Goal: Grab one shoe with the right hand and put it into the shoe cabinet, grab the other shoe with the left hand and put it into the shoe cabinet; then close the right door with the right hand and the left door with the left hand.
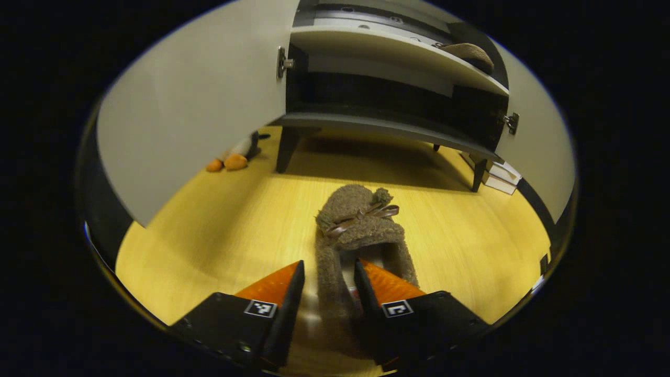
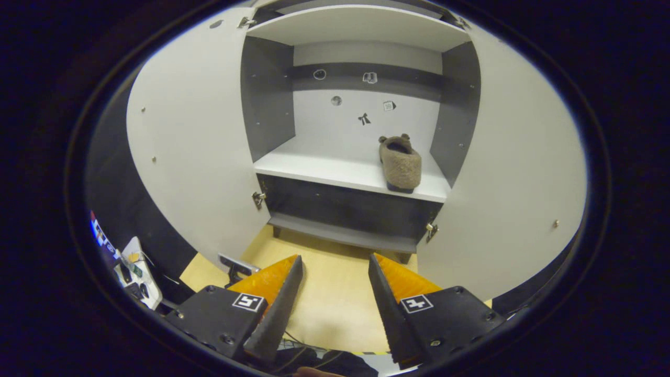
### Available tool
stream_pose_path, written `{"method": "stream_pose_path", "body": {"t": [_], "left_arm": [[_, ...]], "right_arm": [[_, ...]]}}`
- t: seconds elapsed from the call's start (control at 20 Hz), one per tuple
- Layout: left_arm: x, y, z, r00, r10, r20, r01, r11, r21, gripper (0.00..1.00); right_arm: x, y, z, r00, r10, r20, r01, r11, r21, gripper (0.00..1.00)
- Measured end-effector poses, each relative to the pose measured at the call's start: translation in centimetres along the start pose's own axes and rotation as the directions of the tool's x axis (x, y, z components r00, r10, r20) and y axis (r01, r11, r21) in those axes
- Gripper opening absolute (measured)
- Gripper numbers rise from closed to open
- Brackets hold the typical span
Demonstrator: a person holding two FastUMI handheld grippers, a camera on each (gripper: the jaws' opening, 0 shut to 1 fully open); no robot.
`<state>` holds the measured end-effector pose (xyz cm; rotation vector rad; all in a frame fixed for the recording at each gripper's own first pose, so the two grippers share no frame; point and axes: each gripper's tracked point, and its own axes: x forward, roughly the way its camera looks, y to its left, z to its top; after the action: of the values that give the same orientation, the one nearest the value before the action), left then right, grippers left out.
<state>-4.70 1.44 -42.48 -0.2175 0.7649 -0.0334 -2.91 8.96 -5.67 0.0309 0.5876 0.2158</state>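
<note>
In the left gripper view, the left gripper (image 1: 328, 285) sits low over the wooden floor (image 1: 220, 230) with its fingers apart. One side wall of the fuzzy brown slipper (image 1: 361, 225) runs up between them — whether either finger touches it cannot be told. The slipper lies on the floor in front of the shoe cabinet (image 1: 387, 78), its bow-trimmed toe pointing toward it. Both doors stand open, and a second slipper (image 1: 471, 54) rests on the shelf at the right. A plush toy (image 1: 235, 156) lies on the floor beside the cabinet leg.

In the right gripper view, the right gripper (image 2: 335, 283) hangs before the open cabinet (image 2: 272, 94), its fingers apart and holding nothing. The shelved slipper (image 2: 400, 165) sits on the white shelf (image 2: 314, 167) — toward its right end.
</note>
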Motion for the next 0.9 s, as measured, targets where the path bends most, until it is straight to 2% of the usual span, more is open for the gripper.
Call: {"method": "stream_pose_path", "body": {"t": [0.05,0.1,0.2,0.25,0.3,0.35,0.4,0.5,0.55,0.75,0.8,0.9], "left_arm": [[0.1,0.2,0.3,1.000,0.000,0.002,0.000,1.000,-0.011,0.49],[0.2,0.7,0.4,1.000,0.027,-0.001,-0.027,1.000,-0.001,0.41],[0.2,1.2,0.6,0.998,0.066,0.001,-0.066,0.998,0.009,0.21],[0.3,1.3,0.8,0.996,0.089,-0.003,-0.089,0.996,0.015,0.07],[0.0,1.2,0.6,0.995,0.095,-0.012,-0.095,0.995,0.009,0.07],[0.3,1.2,0.7,0.995,0.099,-0.020,-0.099,0.995,0.018,0.02],[0.3,1.2,0.9,0.995,0.100,-0.020,-0.100,0.995,0.026,0.02],[-0.3,1.4,1.6,0.993,0.120,-0.021,-0.119,0.991,0.055,0.01],[-1.2,1.3,2.5,0.992,0.125,-0.009,-0.124,0.990,0.065,0.01],[-4.3,-0.7,6.5,0.993,0.108,0.055,-0.110,0.993,0.051,0.00],[-5.0,-0.9,7.7,0.992,0.111,0.065,-0.115,0.992,0.053,0.00],[-6.5,-1.2,10.0,0.991,0.120,0.065,-0.123,0.992,0.028,0.00]], "right_arm": [[-0.1,0.1,-0.3,1.000,-0.001,-0.006,0.001,1.000,-0.007,0.81],[-0.1,0.3,-0.7,1.000,0.001,-0.015,-0.001,1.000,-0.017,0.84],[-0.1,0.6,-1.4,1.000,0.005,-0.027,-0.006,0.999,-0.039,0.81],[-0.2,0.7,-1.7,1.000,0.005,-0.031,-0.006,0.999,-0.044,0.84],[-0.2,0.8,-2.0,0.999,0.006,-0.034,-0.008,0.999,-0.044,0.84],[-0.2,0.8,-2.5,0.999,0.009,-0.038,-0.010,0.999,-0.045,0.84],[-0.3,0.8,-2.9,0.999,0.012,-0.044,-0.014,0.999,-0.047,0.81],[-0.3,0.4,-3.8,0.998,0.015,-0.056,-0.018,0.999,-0.050,0.84],[-0.2,0.0,-4.2,0.998,0.015,-0.059,-0.017,0.999,-0.046,0.81],[0.5,-2.1,-5.3,0.999,0.023,-0.047,-0.024,1.000,-0.014,0.80],[1.0,-3.1,-6.0,0.999,0.016,-0.052,-0.017,1.000,-0.006,0.84],[1.8,-4.3,-7.9,0.997,0.032,-0.076,-0.030,0.999,0.030,0.81]]}}
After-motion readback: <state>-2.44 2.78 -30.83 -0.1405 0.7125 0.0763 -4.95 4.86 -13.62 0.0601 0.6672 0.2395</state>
